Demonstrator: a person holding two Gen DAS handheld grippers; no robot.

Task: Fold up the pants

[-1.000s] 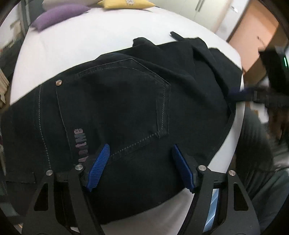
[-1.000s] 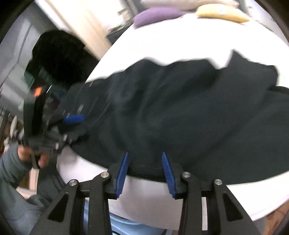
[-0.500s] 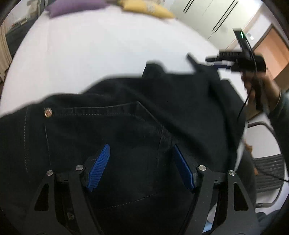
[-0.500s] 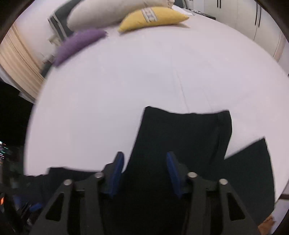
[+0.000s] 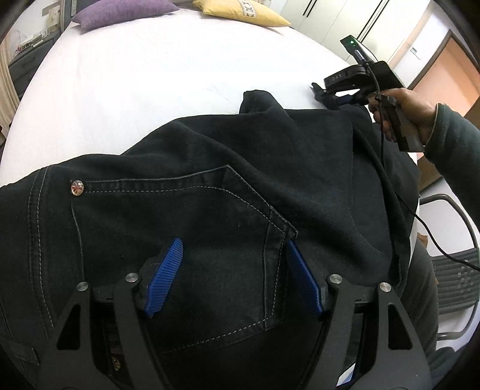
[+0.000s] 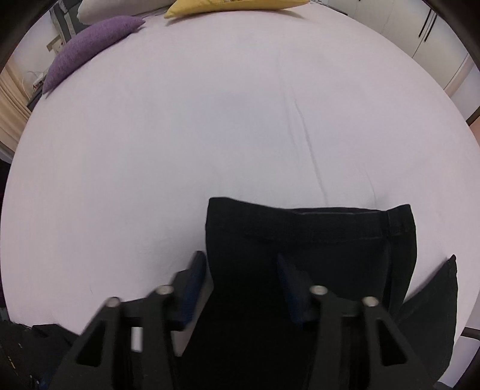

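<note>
Two views frame your next grab. From the left wrist, your left gripper (image 5: 232, 274) hovers wide over the back pocket (image 5: 180, 240) of the black pants (image 5: 270, 168) on the bed (image 5: 150, 75), gripping nothing. From the right wrist, your right gripper (image 6: 240, 279) is closing around the leg hem (image 6: 309, 228), cloth between its jaws, the leg's length running back toward you.

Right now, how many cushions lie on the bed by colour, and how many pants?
Purple cushion: 1
Yellow cushion: 1
White cushion: 1
Black pants: 1
Total: 4
</note>
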